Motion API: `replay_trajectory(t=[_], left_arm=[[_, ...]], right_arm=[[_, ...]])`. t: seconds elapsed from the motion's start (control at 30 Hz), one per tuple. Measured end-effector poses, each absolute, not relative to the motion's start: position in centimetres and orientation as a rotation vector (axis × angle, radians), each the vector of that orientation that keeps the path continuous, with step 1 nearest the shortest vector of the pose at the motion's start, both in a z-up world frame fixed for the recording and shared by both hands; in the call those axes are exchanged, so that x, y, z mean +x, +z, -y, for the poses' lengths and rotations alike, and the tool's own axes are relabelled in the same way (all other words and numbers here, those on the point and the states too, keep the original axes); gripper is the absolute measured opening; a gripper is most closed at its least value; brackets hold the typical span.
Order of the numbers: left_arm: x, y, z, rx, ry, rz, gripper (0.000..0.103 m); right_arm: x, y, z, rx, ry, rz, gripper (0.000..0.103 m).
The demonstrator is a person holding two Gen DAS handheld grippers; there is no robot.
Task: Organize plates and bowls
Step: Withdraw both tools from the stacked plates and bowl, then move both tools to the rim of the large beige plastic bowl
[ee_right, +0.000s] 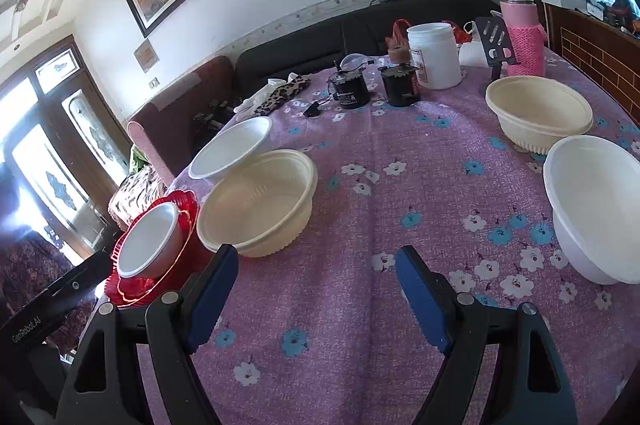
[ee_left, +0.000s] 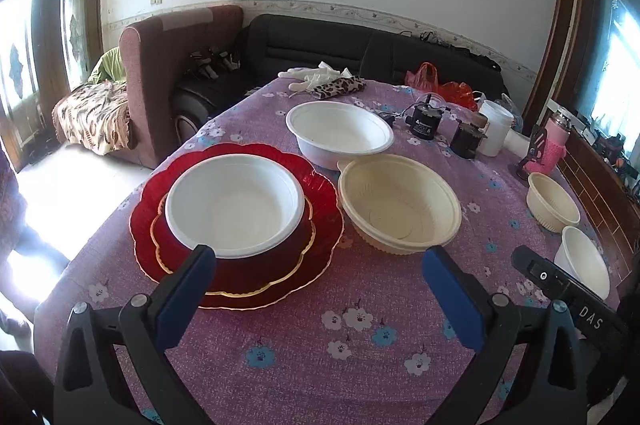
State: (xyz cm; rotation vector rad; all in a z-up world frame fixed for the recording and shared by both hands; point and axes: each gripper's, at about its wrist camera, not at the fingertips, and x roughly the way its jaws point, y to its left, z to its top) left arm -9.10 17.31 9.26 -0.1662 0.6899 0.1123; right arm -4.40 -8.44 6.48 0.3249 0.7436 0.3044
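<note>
A white bowl (ee_left: 234,203) sits on stacked red plates (ee_left: 324,237) at the table's left. Behind it stands a second white bowl (ee_left: 340,131), and to its right a cream bowl (ee_left: 400,207). A small cream bowl (ee_left: 552,201) and a small white bowl (ee_left: 584,261) sit at the right. My left gripper (ee_left: 320,257) is open and empty, just in front of the red plates. My right gripper (ee_right: 316,261) is open and empty over the cloth, between the cream bowl (ee_right: 260,201) and the small white bowl (ee_right: 596,209). The small cream bowl (ee_right: 538,113) is farther back.
The table has a purple flowered cloth (ee_right: 400,185). At its far side stand two black motors (ee_right: 350,91), a white jar (ee_right: 434,55), a pink bottle (ee_right: 522,33), gloves and a leopard-print pouch (ee_left: 340,87). Sofas (ee_left: 320,41) stand behind the table.
</note>
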Motion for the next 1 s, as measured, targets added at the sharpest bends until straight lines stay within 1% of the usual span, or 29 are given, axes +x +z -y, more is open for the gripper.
replay_trajectory(t=[0.27, 0.5, 0.7, 0.8, 0.83, 0.87, 0.9, 0.93, 0.97, 1.0], left_arm=[[-7.8, 7.8, -18.3, -0.228, 0.042, -0.76, 0.103], [-8.1, 8.4, -21.0, -0.294, 0.076, -0.737, 0.103], [-7.8, 8.3, -21.4, -0.304, 0.068, -0.742, 0.103], [-7.9, 8.4, -21.5, -0.3, 0.067, -0.739, 0.103], [-8.0, 8.5, -21.6, -0.302, 0.069, -0.736, 0.103], [-8.0, 8.5, -21.8, -0.306, 0.072, -0.733, 0.103], [-8.0, 8.5, -21.9, -0.311, 0.075, -0.732, 0.103], [-8.1, 8.5, -22.2, -0.316, 0.079, -0.732, 0.103], [-8.1, 8.5, -22.2, -0.322, 0.081, -0.733, 0.103], [-8.0, 8.4, -22.3, -0.327, 0.081, -0.735, 0.103]], right_arm=[[-2.0, 4.7, 7.5, 0.338, 0.31, -0.819, 0.085], [-0.8, 3.9, 6.3, 0.322, 0.309, -0.857, 0.085], [2.5, 3.6, 4.8, 0.344, 0.3, -0.896, 0.085], [4.4, 2.9, 3.9, 0.386, 0.298, -0.928, 0.081], [5.0, 2.6, 3.5, 0.394, 0.295, -0.939, 0.076], [5.6, 2.3, 3.1, 0.401, 0.294, -0.951, 0.066], [6.0, 2.0, 2.8, 0.411, 0.295, -0.965, 0.059], [6.4, 1.7, 2.5, 0.418, 0.298, -0.981, 0.046], [6.8, 1.3, 2.1, 0.424, 0.301, -1.0, 0.035], [7.0, 1.0, 1.9, 0.434, 0.305, -1.012, 0.031]])
